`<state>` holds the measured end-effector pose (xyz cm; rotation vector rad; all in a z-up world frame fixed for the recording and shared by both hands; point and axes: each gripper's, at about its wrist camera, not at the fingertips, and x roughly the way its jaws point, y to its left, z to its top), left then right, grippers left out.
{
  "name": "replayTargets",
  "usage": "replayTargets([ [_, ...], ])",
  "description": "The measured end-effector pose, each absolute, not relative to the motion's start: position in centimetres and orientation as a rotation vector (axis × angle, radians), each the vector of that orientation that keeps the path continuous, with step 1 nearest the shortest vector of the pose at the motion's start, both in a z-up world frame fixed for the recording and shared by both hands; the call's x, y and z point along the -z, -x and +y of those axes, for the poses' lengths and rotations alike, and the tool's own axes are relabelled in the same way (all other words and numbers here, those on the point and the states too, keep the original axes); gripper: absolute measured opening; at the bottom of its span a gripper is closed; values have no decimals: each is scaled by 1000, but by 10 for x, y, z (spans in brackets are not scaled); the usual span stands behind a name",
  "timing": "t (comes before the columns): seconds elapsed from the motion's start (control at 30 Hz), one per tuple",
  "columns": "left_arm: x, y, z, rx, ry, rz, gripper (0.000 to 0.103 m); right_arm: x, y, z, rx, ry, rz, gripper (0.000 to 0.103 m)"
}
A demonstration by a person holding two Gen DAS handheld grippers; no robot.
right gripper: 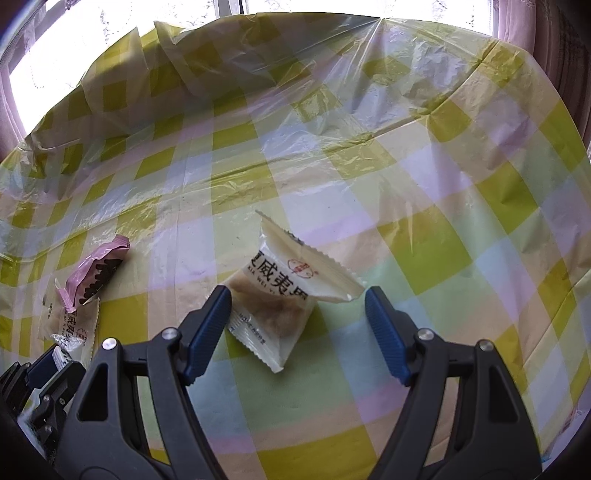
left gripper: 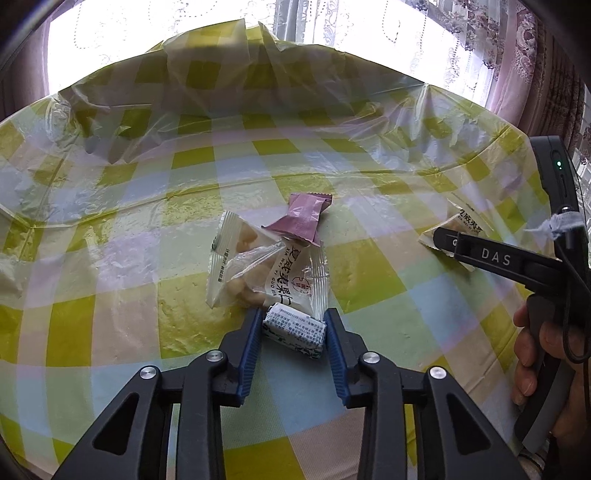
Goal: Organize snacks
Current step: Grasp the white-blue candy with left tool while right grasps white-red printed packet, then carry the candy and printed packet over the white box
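Snacks lie on my checked surface (left gripper: pixel 110 295). My left tongs (left gripper: pixel 293 325) are clenched on a small white candy (left gripper: pixel 294 329), just before a clear nut packet (left gripper: pixel 258 273) and a pink wrapper (left gripper: pixel 301 218). My right tongs (right gripper: pixel 297 312) stand released, straddling another nut packet (right gripper: pixel 291 291) without squeezing it.

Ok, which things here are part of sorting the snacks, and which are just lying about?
Part of the job:
- small white candy, pinched in the left tongs
- clear nut packet
- pink wrapper
- second nut packet, between the open right tongs

Just there:
- checked tablecloth
- lace curtain
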<state>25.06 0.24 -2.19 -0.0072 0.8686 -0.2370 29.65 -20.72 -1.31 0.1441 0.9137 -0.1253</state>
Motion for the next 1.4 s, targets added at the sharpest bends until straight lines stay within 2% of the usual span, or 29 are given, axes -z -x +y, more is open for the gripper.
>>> replayTargets([
  [0.1, 22, -250, 2, 233, 7, 867, 35, 14, -297, -205, 121, -121, 911, 74],
  [0.17, 22, -249, 1, 228, 8, 866, 35, 14, -298, -200, 107, -90, 905, 66],
  [0.23, 21, -248, 0, 230, 12, 866, 35, 13, -298, -198, 99, -79, 899, 49],
  [0.3, 21, -247, 0, 231, 18, 866, 35, 13, -297, -198, 86, -80, 895, 41],
  [0.47, 21, -246, 0, 237, 29, 866, 35, 12, -296, -195, 55, -79, 890, 32],
  [1.4, 9, -228, -37, 362, 83, 830, 35, 8, -263, -196, -10, -59, 910, 28],
])
